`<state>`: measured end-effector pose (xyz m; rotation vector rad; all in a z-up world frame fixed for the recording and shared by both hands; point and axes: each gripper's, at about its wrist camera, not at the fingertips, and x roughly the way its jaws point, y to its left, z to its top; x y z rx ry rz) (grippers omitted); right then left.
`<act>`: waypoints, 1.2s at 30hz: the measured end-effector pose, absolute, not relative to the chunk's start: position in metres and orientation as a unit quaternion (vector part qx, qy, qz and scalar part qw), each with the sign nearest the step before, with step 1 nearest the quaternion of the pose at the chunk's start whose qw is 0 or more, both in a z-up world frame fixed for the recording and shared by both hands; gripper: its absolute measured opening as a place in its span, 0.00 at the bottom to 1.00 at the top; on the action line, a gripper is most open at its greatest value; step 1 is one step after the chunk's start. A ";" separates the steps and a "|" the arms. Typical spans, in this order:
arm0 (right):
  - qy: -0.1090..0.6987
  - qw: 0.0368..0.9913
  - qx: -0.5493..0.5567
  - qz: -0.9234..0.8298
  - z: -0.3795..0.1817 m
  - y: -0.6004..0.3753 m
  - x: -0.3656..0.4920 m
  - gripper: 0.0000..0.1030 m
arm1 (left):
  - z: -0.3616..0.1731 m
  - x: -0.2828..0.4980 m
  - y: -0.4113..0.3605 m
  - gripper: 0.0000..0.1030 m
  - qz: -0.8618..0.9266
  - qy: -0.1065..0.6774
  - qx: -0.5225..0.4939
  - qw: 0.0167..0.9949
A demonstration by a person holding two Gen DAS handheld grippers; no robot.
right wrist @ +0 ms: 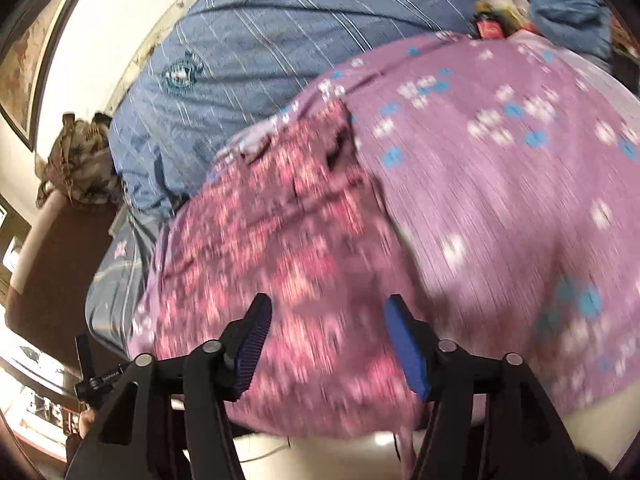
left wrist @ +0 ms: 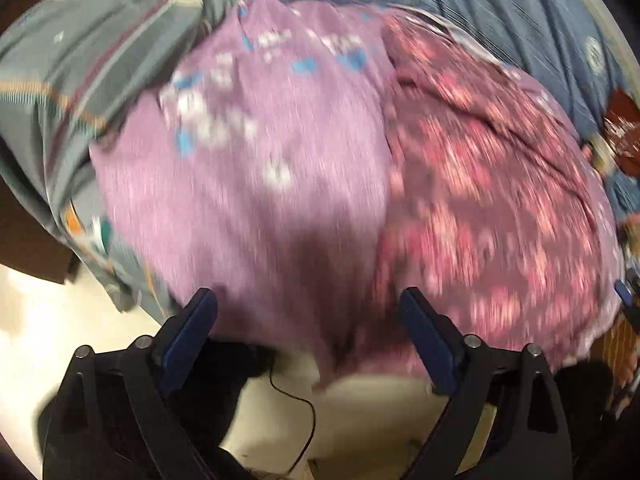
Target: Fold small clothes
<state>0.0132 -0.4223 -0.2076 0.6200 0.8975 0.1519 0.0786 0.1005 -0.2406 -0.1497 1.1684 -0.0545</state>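
1. Purple cloth fills the left wrist view: a lilac garment (left wrist: pixel 256 184) with white and blue flowers lies spread on a bed, and a darker garment with pink flowers (left wrist: pixel 492 208) lies touching its right edge. The left hand-held gripper (left wrist: pixel 308 312) hangs over the lilac garment's near edge, jaws wide apart, nothing between the pads. A grey patterned sheet (left wrist: pixel 92 72) lies left of the lilac garment, a blue striped quilt (left wrist: pixel 480 4) beyond it. Everything is blurred.

2. From the right wrist view, the pink-flowered garment (right wrist: pixel 272 240) sits left of the lilac garment (right wrist: pixel 500 184). The right hand-held gripper (right wrist: pixel 326 320) is over the pink-flowered garment's near part, jaws apart and gripping nothing. The blue striped quilt (right wrist: pixel 256 52) lies beyond the lilac garment.
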 end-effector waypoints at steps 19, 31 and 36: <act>0.586 0.752 0.303 0.003 -0.300 -0.416 -0.032 0.68 | -0.311 0.065 0.045 0.61 -0.140 0.601 -0.017 0.787; 0.659 0.728 0.180 0.061 -0.326 -0.354 -0.027 0.03 | -0.319 0.058 0.065 0.12 -0.156 0.615 -0.070 0.770; 0.587 0.773 0.196 0.140 -0.249 -0.359 -0.054 0.03 | -0.300 0.050 0.072 0.12 -0.175 0.615 -0.079 0.765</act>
